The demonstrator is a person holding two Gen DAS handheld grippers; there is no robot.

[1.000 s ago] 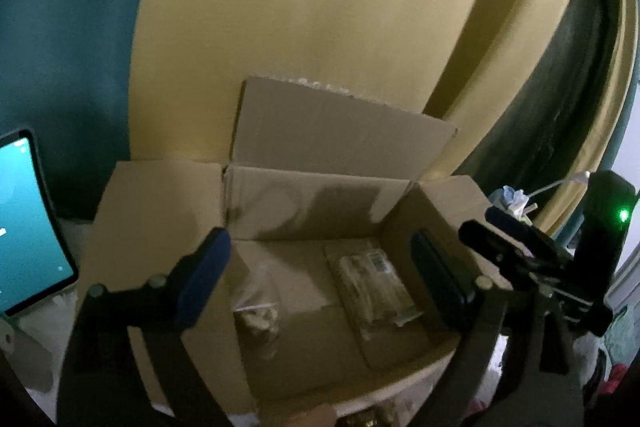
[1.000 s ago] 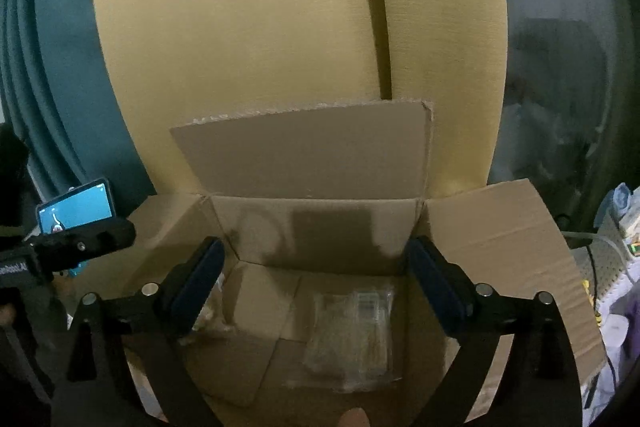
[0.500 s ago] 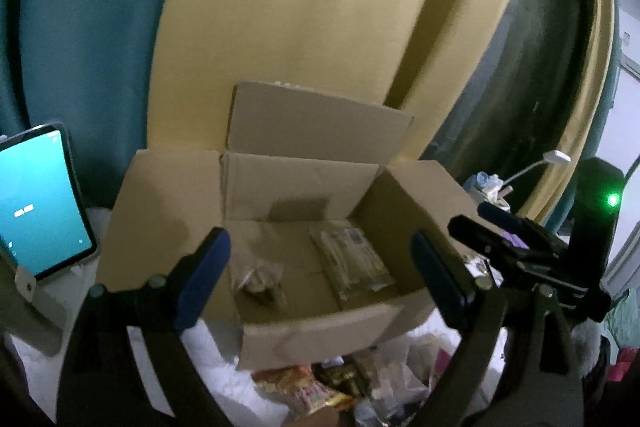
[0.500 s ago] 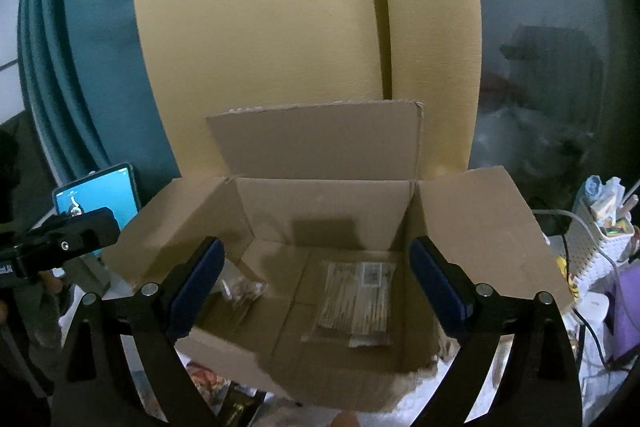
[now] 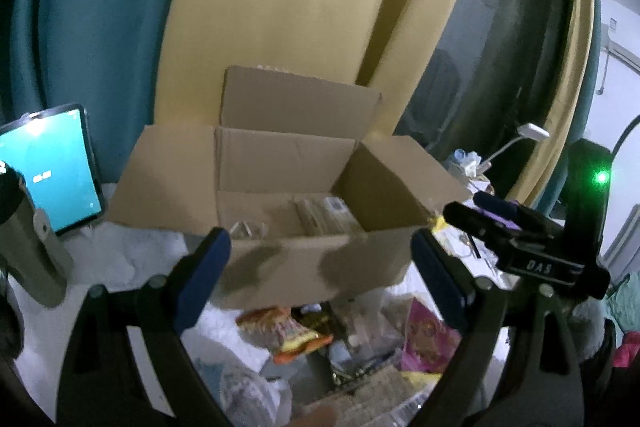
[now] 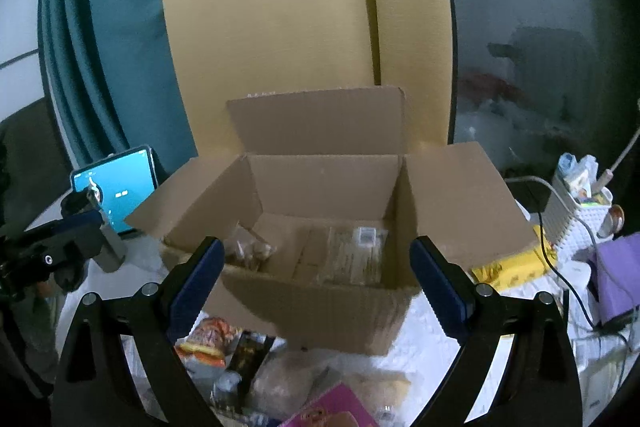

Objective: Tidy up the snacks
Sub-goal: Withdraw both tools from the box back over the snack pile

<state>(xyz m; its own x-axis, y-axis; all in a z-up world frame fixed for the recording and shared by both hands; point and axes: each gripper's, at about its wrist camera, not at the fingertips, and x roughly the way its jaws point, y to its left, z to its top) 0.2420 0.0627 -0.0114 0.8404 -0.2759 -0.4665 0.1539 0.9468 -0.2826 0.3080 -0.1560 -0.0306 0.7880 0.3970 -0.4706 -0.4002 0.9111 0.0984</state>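
An open cardboard box (image 5: 296,267) (image 6: 320,307) stands on the white surface. Inside lie a flat clear packet (image 6: 352,255) (image 5: 324,215) and a small clear bag (image 6: 248,251) (image 5: 246,227). Loose snacks lie in front of the box: an orange bag (image 5: 292,331) (image 6: 208,341), a pink packet (image 5: 428,339) (image 6: 332,411), a dark packet (image 6: 250,351). My left gripper (image 5: 320,279) is open and empty, in front of the box. My right gripper (image 6: 316,283) is open and empty, also in front of it. The right gripper shows in the left wrist view (image 5: 520,239).
A lit tablet (image 5: 52,175) (image 6: 116,187) stands left of the box. A yellow packet (image 6: 516,263), a white basket (image 6: 580,223), cables and a purple item (image 6: 616,267) lie right. Yellow and teal curtains hang behind the box.
Both grippers have pulled back and up from over the box. The box now sits farther off and the loose snacks in front of it have come into view.
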